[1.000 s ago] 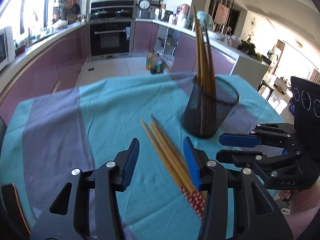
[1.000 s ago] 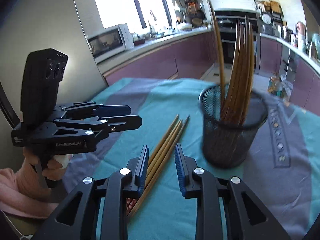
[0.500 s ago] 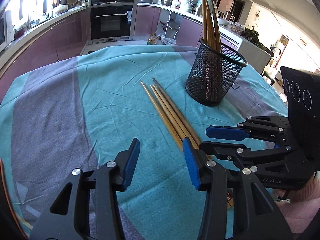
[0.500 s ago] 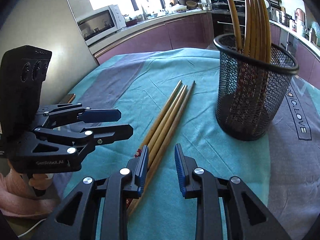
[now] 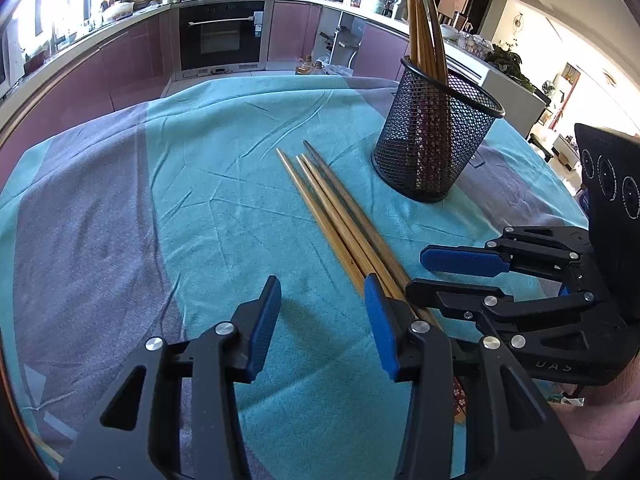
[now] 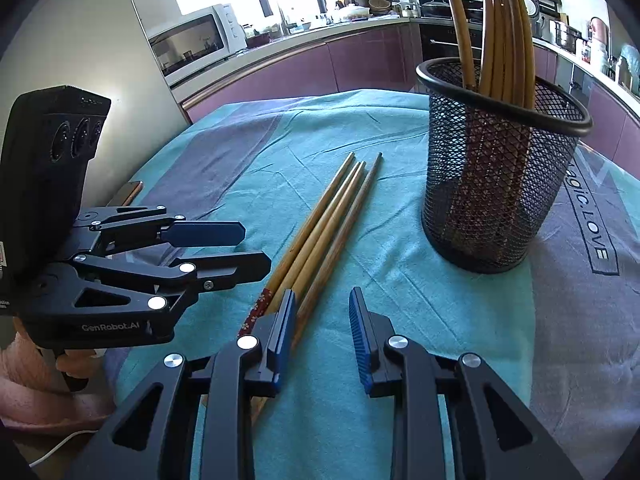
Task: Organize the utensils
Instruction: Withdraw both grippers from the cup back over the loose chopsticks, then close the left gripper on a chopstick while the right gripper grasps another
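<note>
Three wooden chopsticks (image 5: 340,216) lie side by side on the teal tablecloth (image 5: 224,184); they also show in the right wrist view (image 6: 324,232). A black mesh cup (image 5: 434,140) holds several upright chopsticks; it also shows in the right wrist view (image 6: 496,168). My left gripper (image 5: 322,320) is open and empty, low over the cloth just left of the chopsticks' thick ends. My right gripper (image 6: 320,332) is open and empty, just right of those same ends. Each gripper shows in the other's view, the right (image 5: 460,276) and the left (image 6: 244,248).
The round table's near edge lies just behind both grippers. A phone (image 6: 126,192) lies on the cloth at the left edge. Kitchen counters, an oven (image 5: 222,36) and a microwave (image 6: 196,42) stand beyond the table.
Both grippers have dropped closer to the cloth and tilted down toward the lying chopsticks. Their jaws stay open as before. The chopsticks and cup have not moved.
</note>
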The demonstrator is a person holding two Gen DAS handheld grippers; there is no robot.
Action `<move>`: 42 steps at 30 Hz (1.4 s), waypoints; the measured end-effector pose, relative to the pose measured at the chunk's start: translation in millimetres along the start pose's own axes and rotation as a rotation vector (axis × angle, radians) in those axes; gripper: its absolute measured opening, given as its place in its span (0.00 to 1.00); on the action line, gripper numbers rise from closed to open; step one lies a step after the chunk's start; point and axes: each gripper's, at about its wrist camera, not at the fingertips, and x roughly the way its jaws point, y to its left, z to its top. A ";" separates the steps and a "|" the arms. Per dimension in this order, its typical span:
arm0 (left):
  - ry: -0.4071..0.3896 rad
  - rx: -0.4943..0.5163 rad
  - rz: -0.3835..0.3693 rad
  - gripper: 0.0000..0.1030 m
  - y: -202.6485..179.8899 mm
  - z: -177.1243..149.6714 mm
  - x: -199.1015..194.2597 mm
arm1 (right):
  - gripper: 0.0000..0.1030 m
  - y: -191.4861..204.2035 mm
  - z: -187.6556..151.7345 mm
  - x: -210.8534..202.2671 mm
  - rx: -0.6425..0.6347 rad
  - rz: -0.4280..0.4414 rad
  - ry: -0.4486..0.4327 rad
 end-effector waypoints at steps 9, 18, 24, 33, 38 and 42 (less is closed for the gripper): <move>0.011 0.007 0.004 0.40 -5.8 6.5 11.7 | 0.25 -4.4 -1.4 -2.9 0.008 -0.009 0.002; 0.025 0.016 0.029 0.38 -9.3 10.0 18.3 | 0.25 -4.7 -0.4 -2.9 0.006 -0.010 0.003; 0.035 -0.005 0.037 0.27 -3.3 9.0 19.0 | 0.25 -2.5 2.0 -1.7 0.000 -0.028 0.002; 0.044 -0.018 0.042 0.24 2.7 18.0 23.8 | 0.24 -2.6 12.9 8.3 -0.009 -0.067 0.001; 0.050 -0.015 0.061 0.21 3.2 27.7 30.6 | 0.24 -4.6 22.4 17.1 0.007 -0.078 -0.006; 0.044 -0.035 0.064 0.14 4.0 30.3 33.1 | 0.16 -9.5 23.8 18.7 0.035 -0.076 -0.016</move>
